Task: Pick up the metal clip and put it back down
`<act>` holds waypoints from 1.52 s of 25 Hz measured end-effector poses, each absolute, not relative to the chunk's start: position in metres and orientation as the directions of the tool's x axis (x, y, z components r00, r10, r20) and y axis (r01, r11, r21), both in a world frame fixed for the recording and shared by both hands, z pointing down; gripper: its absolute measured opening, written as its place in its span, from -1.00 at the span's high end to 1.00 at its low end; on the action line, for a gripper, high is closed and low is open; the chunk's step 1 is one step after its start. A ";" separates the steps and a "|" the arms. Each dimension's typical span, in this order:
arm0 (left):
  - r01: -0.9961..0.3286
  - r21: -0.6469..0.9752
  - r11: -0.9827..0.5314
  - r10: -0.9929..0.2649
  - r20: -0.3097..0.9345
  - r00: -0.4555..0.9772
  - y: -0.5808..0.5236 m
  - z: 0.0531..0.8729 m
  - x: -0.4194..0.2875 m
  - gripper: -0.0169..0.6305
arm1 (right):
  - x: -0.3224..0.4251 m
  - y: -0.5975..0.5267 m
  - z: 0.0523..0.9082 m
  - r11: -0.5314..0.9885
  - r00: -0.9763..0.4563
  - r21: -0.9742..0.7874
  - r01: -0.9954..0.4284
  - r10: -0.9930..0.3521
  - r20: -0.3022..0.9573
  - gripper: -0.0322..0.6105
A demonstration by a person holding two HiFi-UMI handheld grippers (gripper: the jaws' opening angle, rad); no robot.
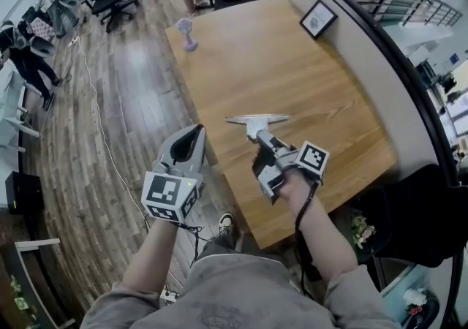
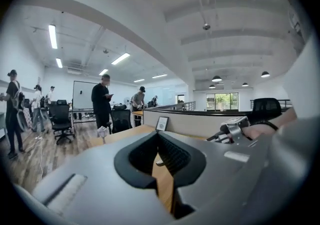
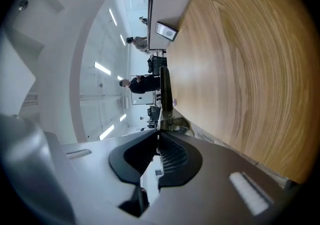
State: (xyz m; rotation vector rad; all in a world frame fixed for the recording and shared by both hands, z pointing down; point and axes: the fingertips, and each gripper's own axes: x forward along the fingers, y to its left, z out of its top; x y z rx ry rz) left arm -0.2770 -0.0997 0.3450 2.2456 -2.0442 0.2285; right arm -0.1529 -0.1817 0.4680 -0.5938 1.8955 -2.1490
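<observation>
Left tool (image 1: 198, 130) closed, empty; right tool (image 1: 258, 137) clamps metal clip (image 1: 256, 120); right gripper view shows pinch.

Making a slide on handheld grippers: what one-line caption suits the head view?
Right gripper shut on a metal clip over the wooden table; left gripper shut, empty, beside the table.

Light wooden bench (image 1: 292, 79), little on it.
A small framed picture (image 1: 318, 19) stands at its far right edge. A lilac stemmed thing (image 1: 186, 33), perhaps a cup, stands near the far left corner. The metal clip (image 1: 256, 121) is over the near middle, contact unclear.
</observation>
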 end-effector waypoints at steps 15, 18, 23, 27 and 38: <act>-0.999 0.046 0.008 -0.919 0.394 0.011 -0.097 0.469 -0.354 0.94 | -0.245 -0.186 0.626 -0.304 -0.883 -0.904 -0.300 -0.269 0.384 0.84; -0.996 0.081 0.022 -0.910 0.415 0.014 -0.102 0.490 -0.361 0.95 | -0.255 -0.198 0.647 -0.326 -0.873 -0.894 -0.306 -0.278 0.400 0.84; -0.992 0.119 0.039 -0.898 0.440 0.017 -0.105 0.513 -0.365 0.94 | -0.267 -0.205 0.670 -0.332 -0.881 -0.893 -0.302 -0.260 0.395 0.84; -0.987 0.150 0.056 -0.890 0.456 0.019 -0.102 0.521 -0.368 0.95 | -0.273 -0.213 0.675 -0.345 -0.885 -0.901 -0.265 -0.284 0.369 0.83; -0.974 0.206 0.098 -0.879 0.477 0.013 -0.091 0.531 -0.373 0.94 | -0.269 -0.220 0.669 -0.336 -0.869 -0.916 -0.220 -0.359 0.341 0.34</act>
